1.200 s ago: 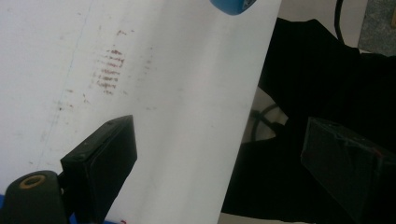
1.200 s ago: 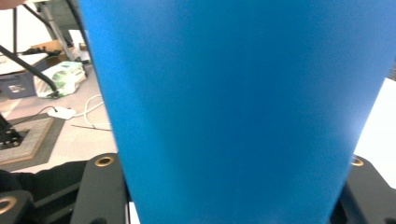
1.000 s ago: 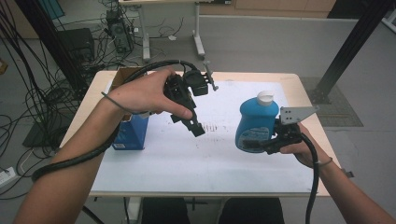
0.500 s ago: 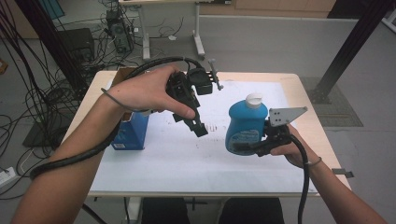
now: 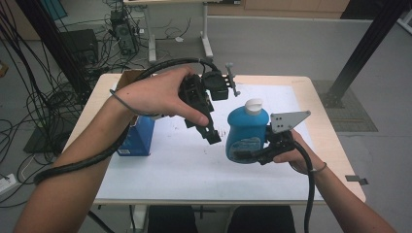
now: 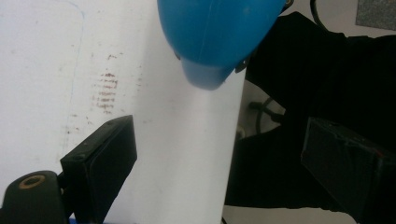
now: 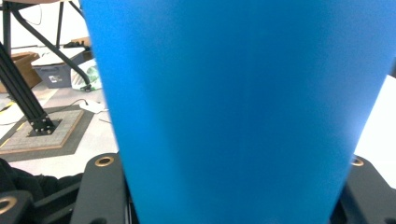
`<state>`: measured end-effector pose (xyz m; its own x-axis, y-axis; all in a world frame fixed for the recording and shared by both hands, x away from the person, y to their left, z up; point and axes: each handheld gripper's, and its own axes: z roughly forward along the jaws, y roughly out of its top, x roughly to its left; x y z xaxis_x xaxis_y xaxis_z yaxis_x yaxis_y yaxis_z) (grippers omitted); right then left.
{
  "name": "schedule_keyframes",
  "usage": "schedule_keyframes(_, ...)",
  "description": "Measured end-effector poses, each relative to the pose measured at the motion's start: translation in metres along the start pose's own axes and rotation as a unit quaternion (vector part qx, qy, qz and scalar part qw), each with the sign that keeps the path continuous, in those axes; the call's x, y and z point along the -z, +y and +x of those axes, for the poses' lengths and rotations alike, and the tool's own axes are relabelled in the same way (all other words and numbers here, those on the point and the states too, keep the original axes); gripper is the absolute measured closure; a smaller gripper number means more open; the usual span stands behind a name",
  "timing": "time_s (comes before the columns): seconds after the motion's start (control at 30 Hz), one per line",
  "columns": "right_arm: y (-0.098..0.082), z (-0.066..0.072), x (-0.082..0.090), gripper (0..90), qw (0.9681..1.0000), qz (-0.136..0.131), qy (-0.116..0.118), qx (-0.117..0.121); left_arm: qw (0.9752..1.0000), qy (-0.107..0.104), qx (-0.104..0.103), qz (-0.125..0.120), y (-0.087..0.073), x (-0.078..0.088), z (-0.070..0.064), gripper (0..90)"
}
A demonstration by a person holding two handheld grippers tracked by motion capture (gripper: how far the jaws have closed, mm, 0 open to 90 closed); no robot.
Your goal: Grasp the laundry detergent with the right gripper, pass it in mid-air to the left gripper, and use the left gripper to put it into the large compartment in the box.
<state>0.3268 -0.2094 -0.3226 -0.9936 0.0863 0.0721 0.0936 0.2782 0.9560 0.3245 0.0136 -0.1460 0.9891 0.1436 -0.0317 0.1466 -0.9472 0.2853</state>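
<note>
Blue bottle (image 5: 245,133) clamped in right hand-held gripper (image 5: 252,154), left hand-held gripper (image 5: 210,135) spread wide, empty.

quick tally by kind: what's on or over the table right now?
blue bottle, held in the right tongs: 1
blue box: 1
white sheet: 1
tongs, counting the open left tongs: 2
Total: 5

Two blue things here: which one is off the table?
The bottle with the white cap, held up between the jaws of the right gripper. The blue box stands on the table, under the left forearm.
</note>
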Motion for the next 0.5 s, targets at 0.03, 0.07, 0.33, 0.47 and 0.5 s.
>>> schedule_keyframes(0.03,0.001,0.0,-0.001,40.4,1.0,0.0,0.002,0.0,1.0,0.001,-0.002,0.0,0.001,0.0,0.0,10.6)
schedule_keyframes(0.07,0.001,0.001,-0.003,40.4,1.0,0.001,0.004,0.001,1.0,0.002,-0.004,0.003,0.001,0.0,-0.001,10.6)
schedule_keyframes(0.33,0.007,0.004,-0.018,40.4,0.9997,0.008,0.021,0.01,1.0,0.003,-0.006,0.007,0.005,-0.002,-0.003,10.7)
schedule_keyframes(0.47,0.009,0.006,-0.027,40.4,0.9993,0.012,0.032,0.012,0.9999,0.004,-0.009,0.01,0.007,-0.004,-0.004,10.7)
schedule_keyframes(0.5,0.009,0.006,-0.03,40.4,0.9993,0.013,0.034,0.013,0.9999,0.006,-0.011,0.008,0.007,-0.004,-0.004,10.7)
